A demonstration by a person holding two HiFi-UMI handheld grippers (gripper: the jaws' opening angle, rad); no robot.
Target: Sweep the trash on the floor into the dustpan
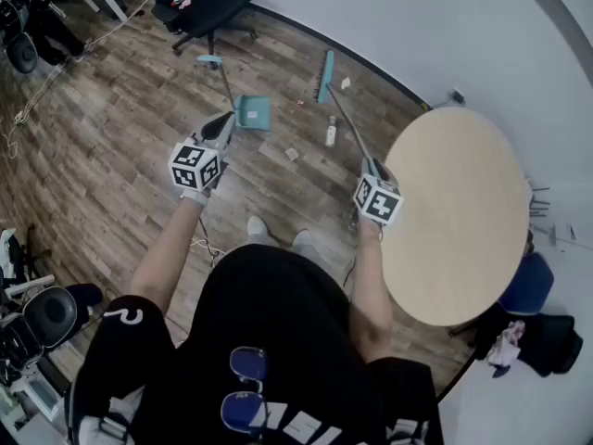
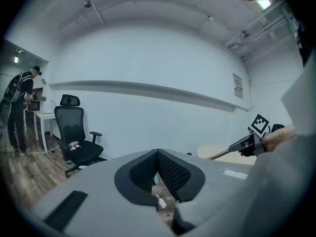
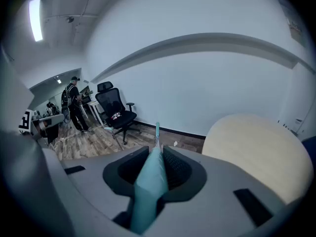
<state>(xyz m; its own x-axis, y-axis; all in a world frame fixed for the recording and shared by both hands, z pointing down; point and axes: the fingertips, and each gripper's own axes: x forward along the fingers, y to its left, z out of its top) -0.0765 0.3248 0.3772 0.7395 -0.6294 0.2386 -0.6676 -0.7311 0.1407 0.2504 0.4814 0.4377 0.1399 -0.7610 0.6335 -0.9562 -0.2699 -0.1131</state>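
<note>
right gripper (image 1: pixel 370 168) clamps broom (image 1: pixel 325 74) handle, bristles past dustpan (image 1: pixel 252 112) to drag bottle (image 1: pixel 331 133) and scrap (image 1: pixel 292 154) lying right of dustpan toward it; left gripper (image 1: pixel 224 125) closed empty just beside dustpan, probably to steady it.

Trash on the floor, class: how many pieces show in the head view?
3: a small bottle beside the broom handle, a pale scrap near the dustpan, a white crumpled piece by the broom head. Tinier bits may be missed.
</note>
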